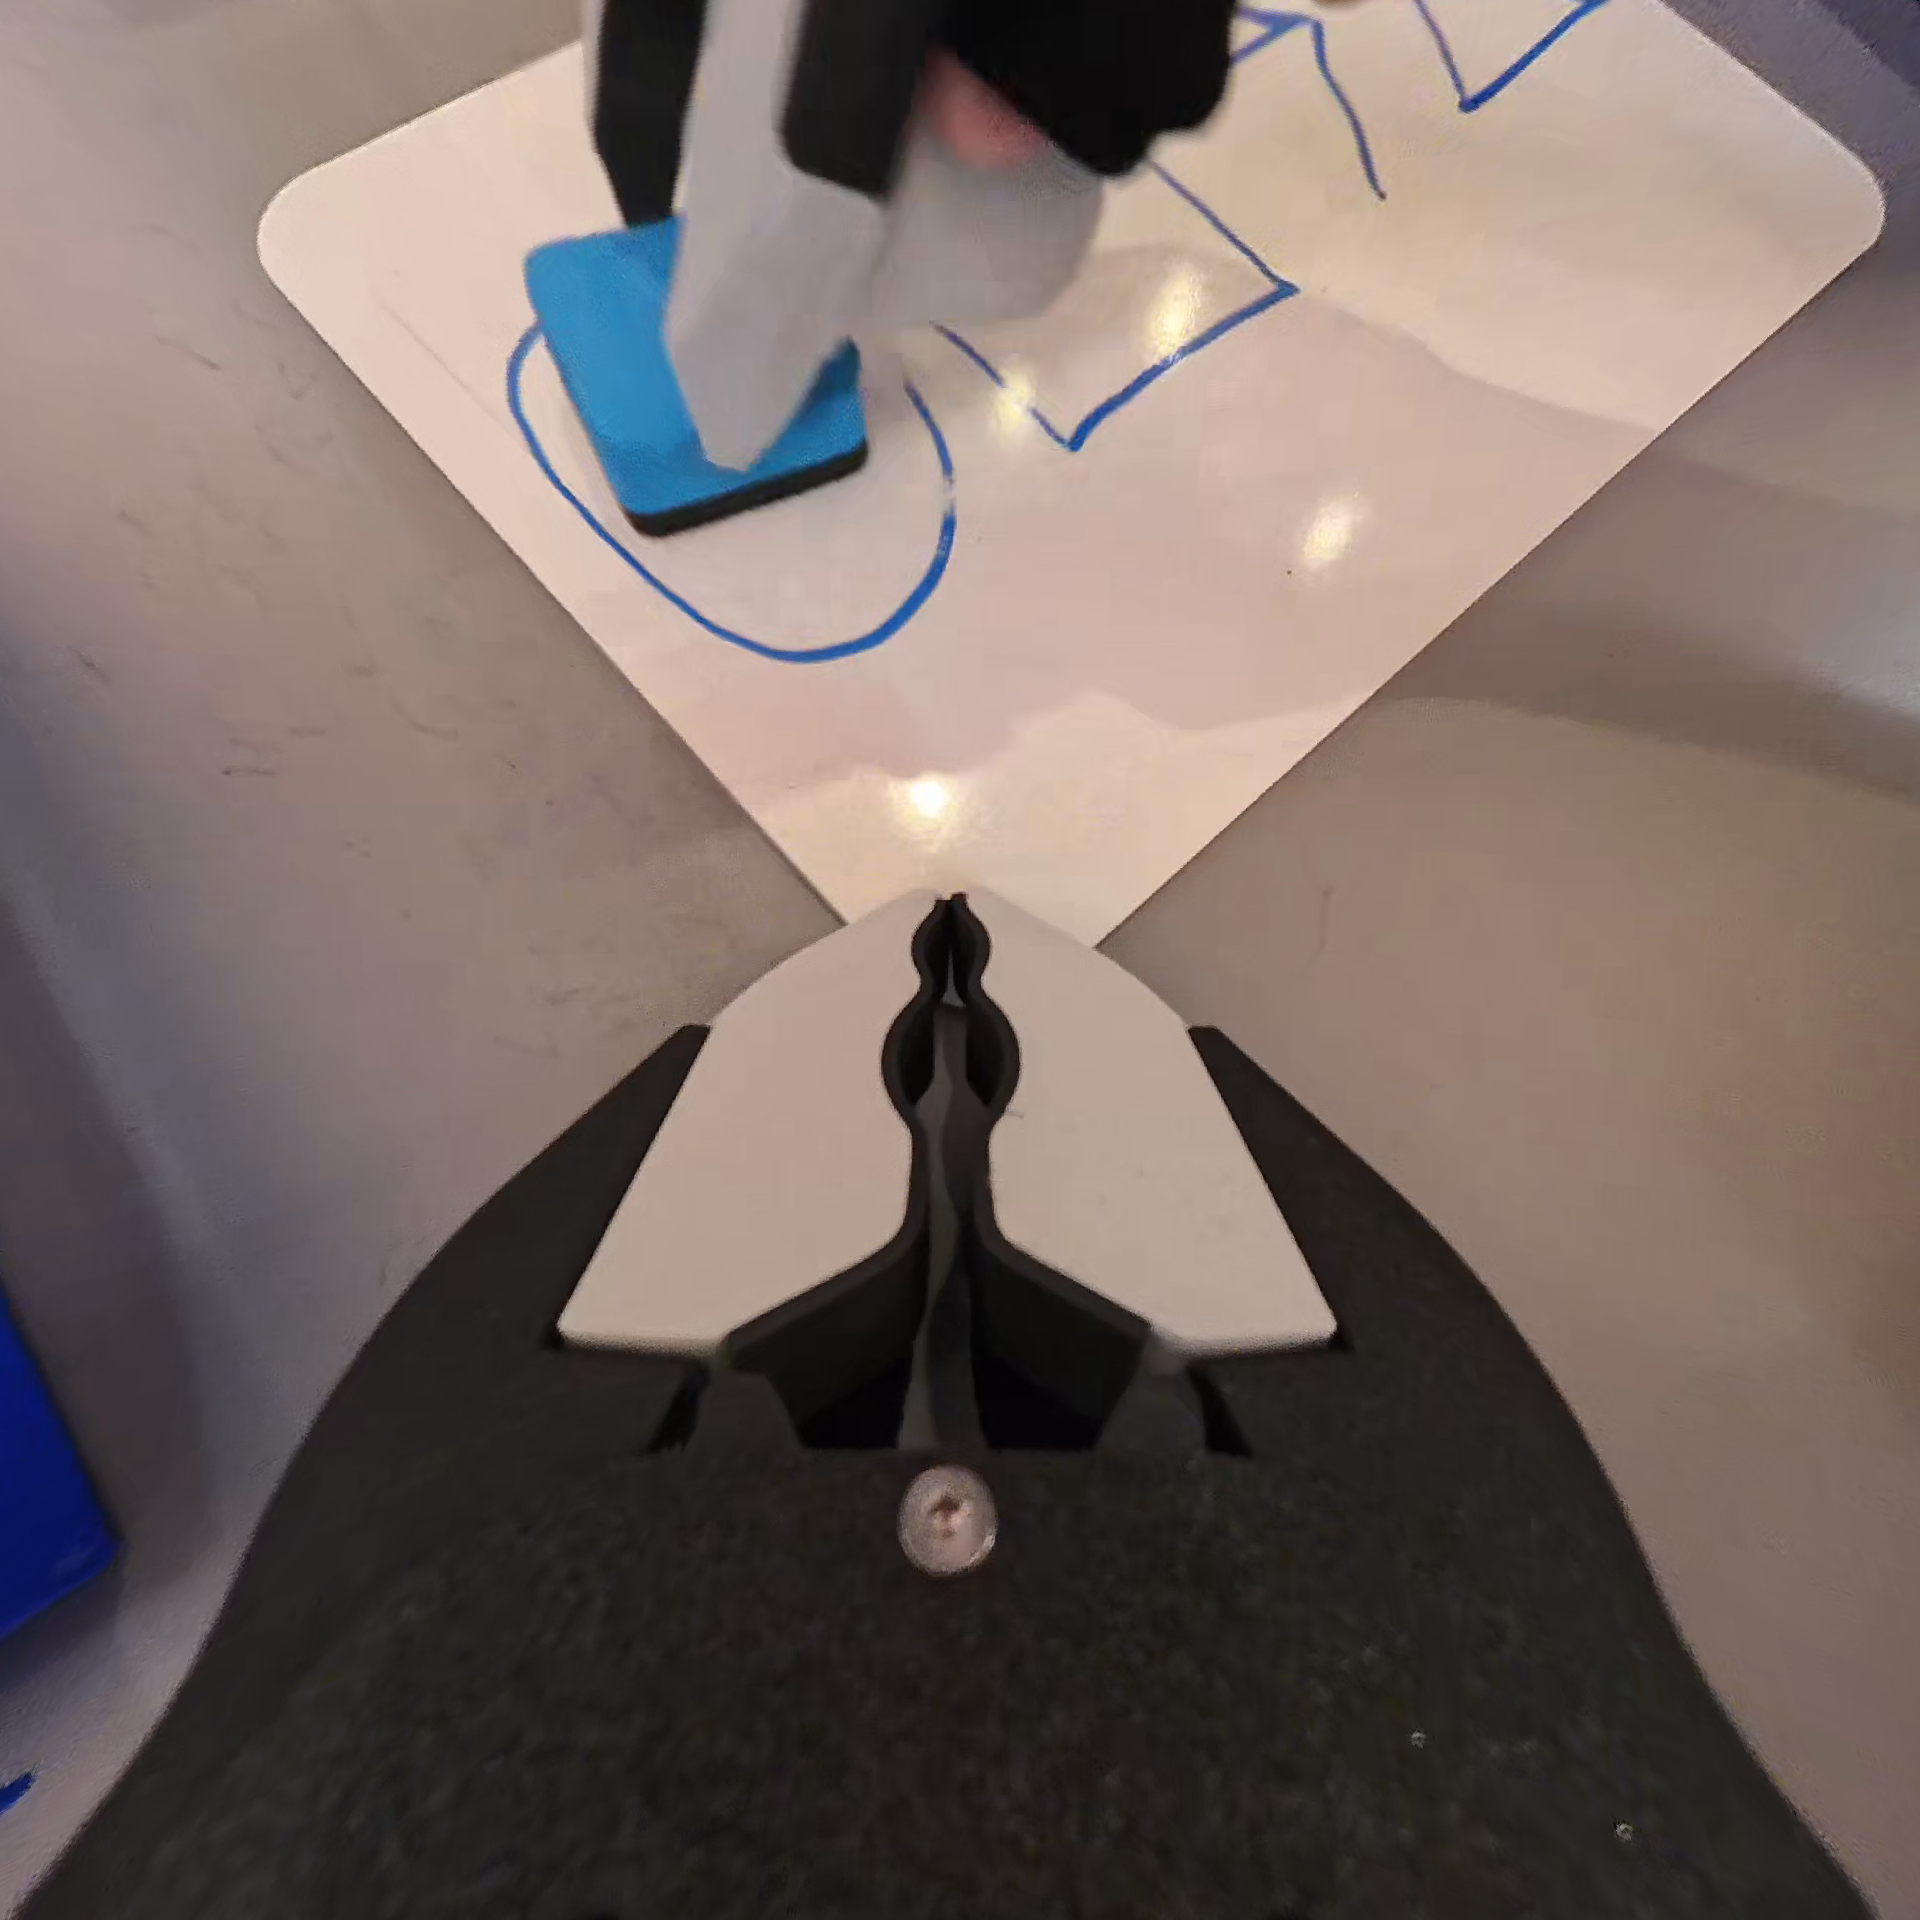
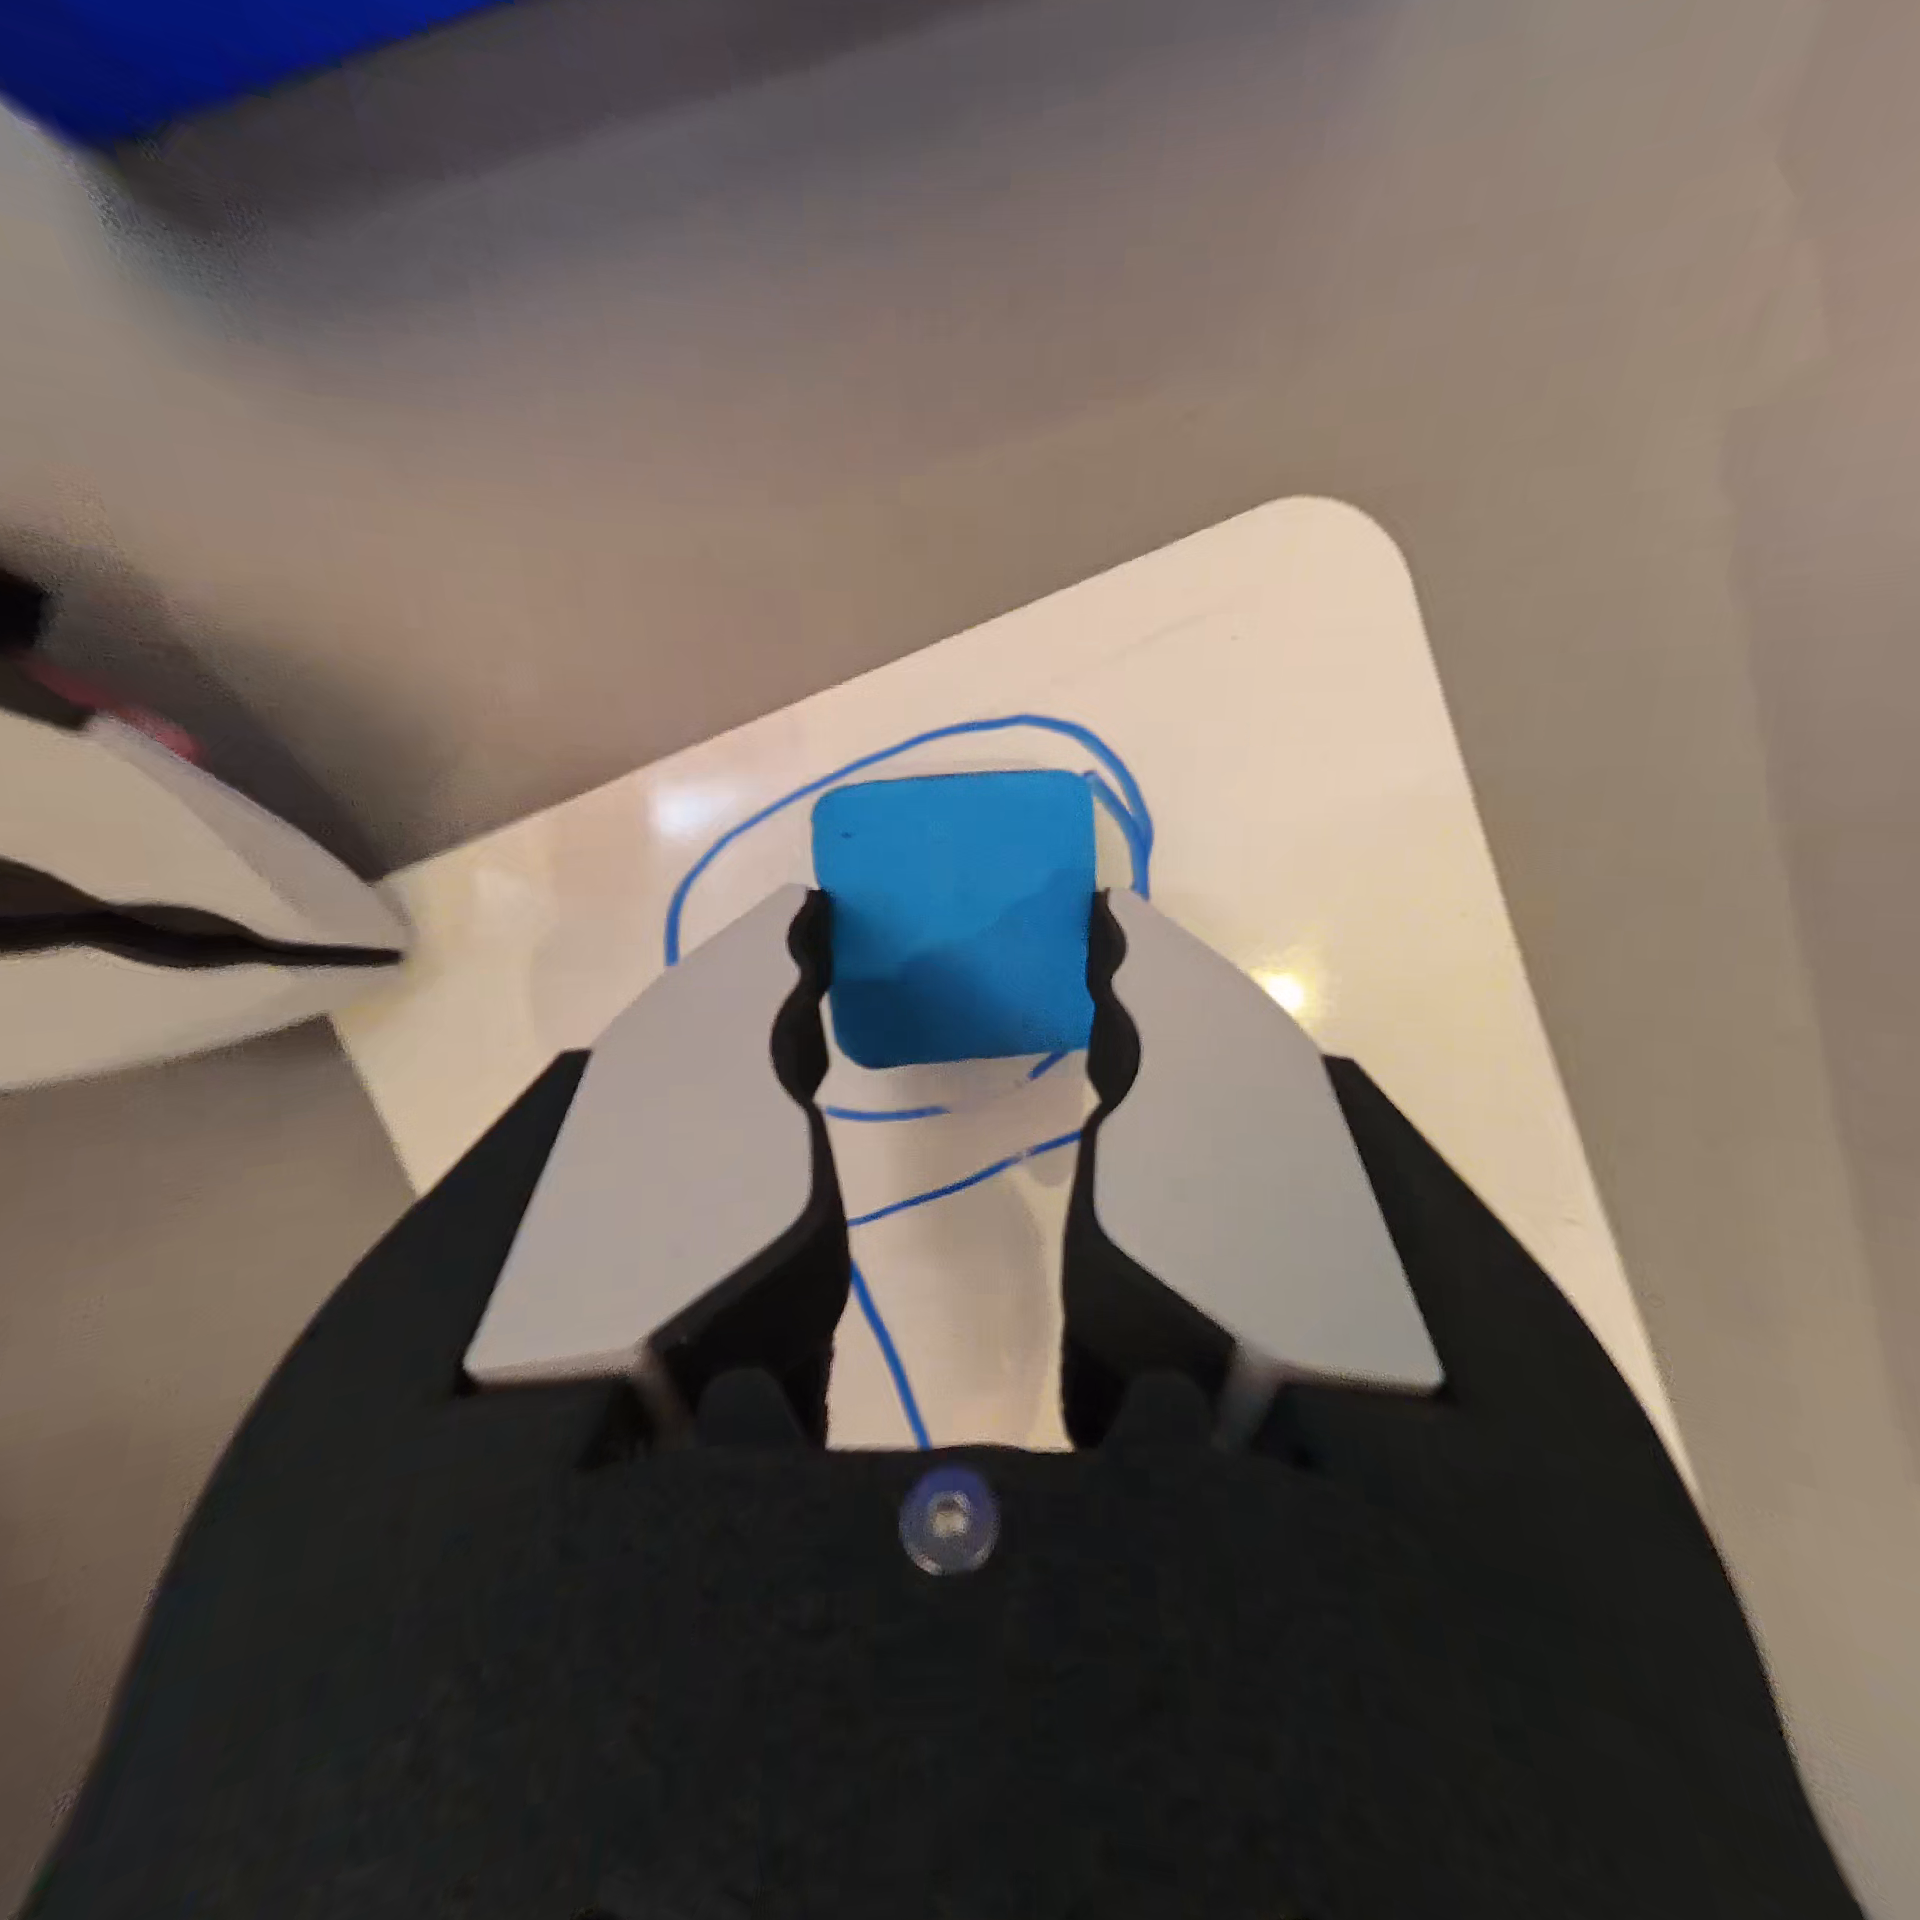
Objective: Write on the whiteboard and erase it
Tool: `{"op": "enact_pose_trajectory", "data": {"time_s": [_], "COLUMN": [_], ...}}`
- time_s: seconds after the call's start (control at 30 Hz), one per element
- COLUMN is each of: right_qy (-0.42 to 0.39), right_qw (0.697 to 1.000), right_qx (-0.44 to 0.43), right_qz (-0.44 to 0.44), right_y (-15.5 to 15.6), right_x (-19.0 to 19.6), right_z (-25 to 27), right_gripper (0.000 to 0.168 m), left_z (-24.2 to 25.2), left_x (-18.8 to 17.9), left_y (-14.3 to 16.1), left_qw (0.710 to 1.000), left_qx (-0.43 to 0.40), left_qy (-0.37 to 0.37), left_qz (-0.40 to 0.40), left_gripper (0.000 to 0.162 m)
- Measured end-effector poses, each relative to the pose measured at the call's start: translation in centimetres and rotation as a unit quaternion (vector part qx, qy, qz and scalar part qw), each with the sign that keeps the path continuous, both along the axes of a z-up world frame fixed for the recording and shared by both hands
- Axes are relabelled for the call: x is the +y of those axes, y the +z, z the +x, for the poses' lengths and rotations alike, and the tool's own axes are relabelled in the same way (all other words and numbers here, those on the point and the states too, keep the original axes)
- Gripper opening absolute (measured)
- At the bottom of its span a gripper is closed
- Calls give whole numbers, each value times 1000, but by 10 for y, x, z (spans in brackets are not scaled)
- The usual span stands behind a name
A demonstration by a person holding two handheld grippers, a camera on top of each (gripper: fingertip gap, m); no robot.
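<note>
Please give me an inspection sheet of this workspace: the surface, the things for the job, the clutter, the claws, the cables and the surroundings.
Surface: grey table, scuffed, with the whiteboard lying flat on it.
Job's things: white whiteboard with rounded corners, blue marker lines still on it; blue eraser with a dark underside, resting on the board inside a drawn loop.
Clutter: nothing seen.
Claws: left claw shut and empty, at the board's near corner; right claw shut on the eraser from both sides, pressing it down on the board.
Cables: nothing seen.
Surroundings: a blue object at the table's left edge, only partly in view; a person's hand in a black glove holds the right claw.
</note>
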State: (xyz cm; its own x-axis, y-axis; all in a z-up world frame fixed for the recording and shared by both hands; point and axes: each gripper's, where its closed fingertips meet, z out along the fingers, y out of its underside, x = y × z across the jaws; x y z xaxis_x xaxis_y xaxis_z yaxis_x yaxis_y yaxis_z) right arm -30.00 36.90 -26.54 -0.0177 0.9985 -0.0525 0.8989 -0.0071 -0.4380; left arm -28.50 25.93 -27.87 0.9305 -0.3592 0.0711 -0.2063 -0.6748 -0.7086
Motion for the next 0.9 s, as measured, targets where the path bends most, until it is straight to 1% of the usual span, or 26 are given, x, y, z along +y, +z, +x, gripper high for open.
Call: {"op": "enact_pose_trajectory", "data": {"time_s": [0.03,0.07,0.1,0.13,0.17,0.23,0.27,0.3,0.33,0.37,0.4,0.47,0.5,0.53,0.57,0.6,0.63,0.7,0.73,0.77,0.83,0.87,0.9], "right_qy": [-2,30,75,102,91,11,-5,17,66,98,85,-9,-23,7,59,101,105,-3,-25,-4,87,116,103], "right_qw": [1000,999,997,994,995,999,999,998,996,993,994,998,998,998,996,992,992,997,996,997,993,991,993], "right_qx": [-8,-12,-18,-25,-38,-51,-50,-54,-53,-52,-54,-61,-62,-65,-66,-62,-59,-80,-82,-81,-76,-63,-49], "right_qz": [-28,-43,-10,28,27,5,-11,2,24,37,36,4,-4,2,18,38,44,20,8,13,21,33,25], "right_y": [1,2,0,0,0,0,0,0,-1,-1,-1,-1,0,-1,-1,-1,-1,-1,-1,-1,-1,-1,-1], "right_x": [-5,-24,-40,-44,-35,9,14,4,-15,-25,-14,36,42,27,0,-18,-15,42,53,41,-22,-39,-33], "right_z": [-3,-6,-6,-6,-6,-6,-10,-14,-20,-24,-27,-25,-26,-29,-32,-35,-33,-17,-10,-7,-5,-2,2], "right_gripper": [47,47,47,47,47,47,47,47,47,47,47,47,47,47,47,47,47,47,46,47,47,47,47], "left_z": [0,0,0,-1,-1,0,1,1,1,1,1,1,1,1,1,1,1,1,1,1,1,1,1], "left_x": [0,1,1,0,1,1,1,1,1,1,1,1,2,1,1,1,1,2,1,1,1,1,1], "left_y": [0,0,0,0,0,0,0,0,0,0,0,0,0,0,0,0,0,0,0,0,0,0,0], "left_qw": [1000,1000,1000,1000,1000,1000,1000,1000,1000,1000,1000,1000,1000,1000,1000,1000,1000,1000,1000,1000,1000,1000,1000], "left_qx": [-3,-7,-9,-9,-6,-3,-2,-3,-6,-9,-13,-13,-9,-6,-4,-5,-8,-8,-5,-4,-7,-10,-12], "left_qy": [0,0,2,2,1,-2,-4,-5,-5,-5,-5,-5,-5,-4,-4,-4,-4,-2,-3,-3,-3,-2,-2], "left_qz": [-1,-3,-5,-4,-4,-3,-2,-3,-4,-5,-6,-7,-5,-4,-3,-3,-4,-5,-4,-3,-4,-6,-6], "left_gripper": [0,0,0,0,0,0,0,0,0,0,0,0,0,0,0,0,0,0,0,0,0,0,0]}}
